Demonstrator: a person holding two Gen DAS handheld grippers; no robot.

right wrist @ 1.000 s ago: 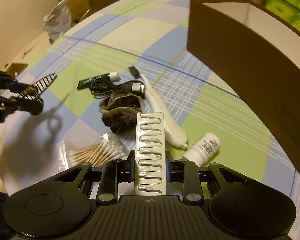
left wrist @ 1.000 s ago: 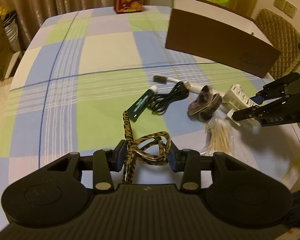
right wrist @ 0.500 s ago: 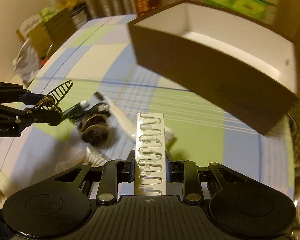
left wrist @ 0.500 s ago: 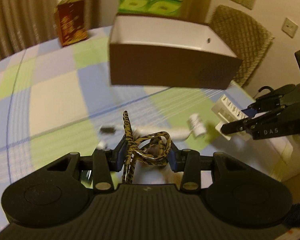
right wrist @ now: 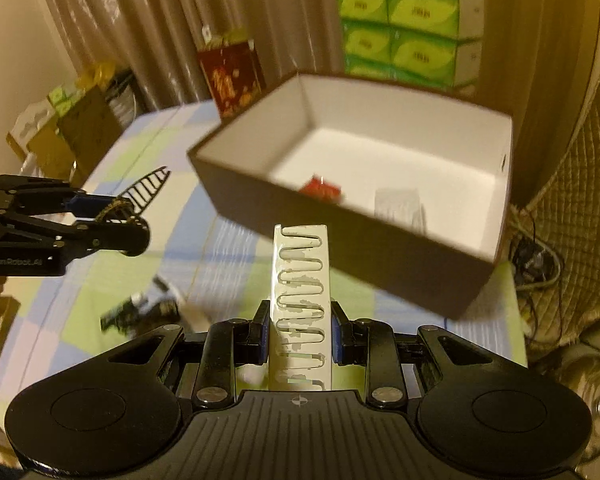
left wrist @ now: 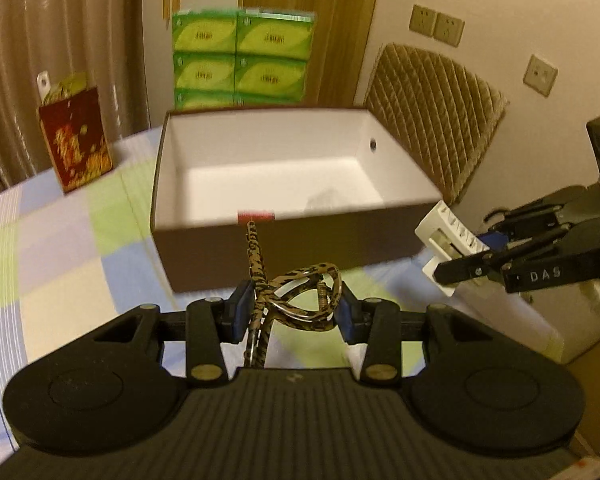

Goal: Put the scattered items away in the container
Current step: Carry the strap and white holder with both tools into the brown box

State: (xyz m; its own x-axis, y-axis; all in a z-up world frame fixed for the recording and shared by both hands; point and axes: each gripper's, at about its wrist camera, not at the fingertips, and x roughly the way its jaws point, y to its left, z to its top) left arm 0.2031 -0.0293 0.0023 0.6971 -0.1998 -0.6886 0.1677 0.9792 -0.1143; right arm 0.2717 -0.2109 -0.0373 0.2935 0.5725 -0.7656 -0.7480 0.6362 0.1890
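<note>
Two claws, two loads, one box ahead. Left wrist view: left claw [left wrist: 290, 306] clamped on leopard-print hair clip [left wrist: 300, 296], held above checked counter [left wrist: 60, 248] just before open brown box [left wrist: 284, 240]; right claw [left wrist: 466, 258] at right edge gripping white strip [left wrist: 440, 232]. Right wrist view: right claw [right wrist: 299, 338] clamped on white strip [right wrist: 302, 280], pointing at box [right wrist: 340, 236]; red item [right wrist: 320, 190] inside; left claw [right wrist: 120, 220] at left with clip; blurred items [right wrist: 140, 310] on counter below.

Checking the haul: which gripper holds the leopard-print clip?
The left gripper: the leopard clip sits between its pads. The right gripper holds a white strip.
</note>
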